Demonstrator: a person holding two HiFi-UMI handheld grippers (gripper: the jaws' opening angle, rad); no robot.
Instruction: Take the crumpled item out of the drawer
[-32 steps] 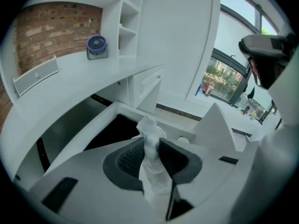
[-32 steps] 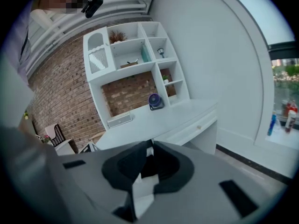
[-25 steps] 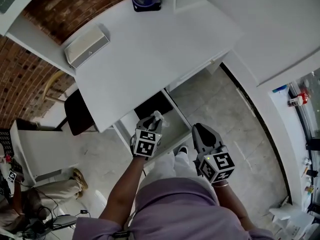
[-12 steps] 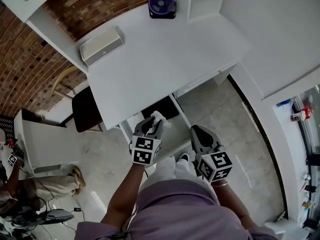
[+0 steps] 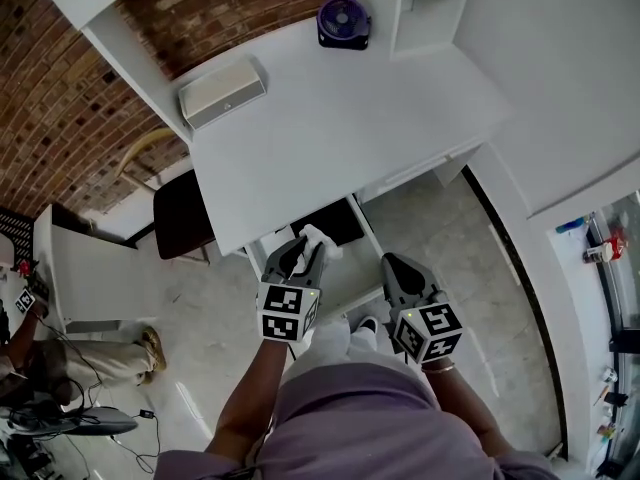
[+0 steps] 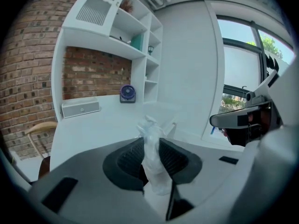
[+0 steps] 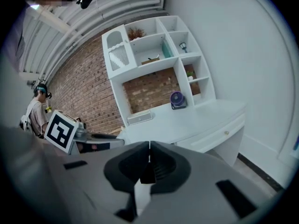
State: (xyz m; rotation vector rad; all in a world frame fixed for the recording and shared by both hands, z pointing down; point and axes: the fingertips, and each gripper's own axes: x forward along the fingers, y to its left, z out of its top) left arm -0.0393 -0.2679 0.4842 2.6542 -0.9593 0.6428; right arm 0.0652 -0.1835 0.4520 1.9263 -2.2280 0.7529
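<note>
Over open drawer (image 5: 345, 220), L gripper (image 5: 300, 258) pinches crumpled item (image 5: 318, 238), looks clear of it, so pull-out's basically done. R gripper (image 5: 396, 271) jaws together, empty. Only set-down left.

Curved white desk (image 5: 340, 128) against a red brick wall (image 5: 60, 98)
A round purple fan (image 5: 343, 20) and a white rectangular box (image 5: 222, 92) (well apart) stand on top.

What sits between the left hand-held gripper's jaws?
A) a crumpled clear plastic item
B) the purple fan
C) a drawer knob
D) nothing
A: in the left gripper view, the left hand-held gripper has its pads pressed on a crumpled clear plastic item.
</note>
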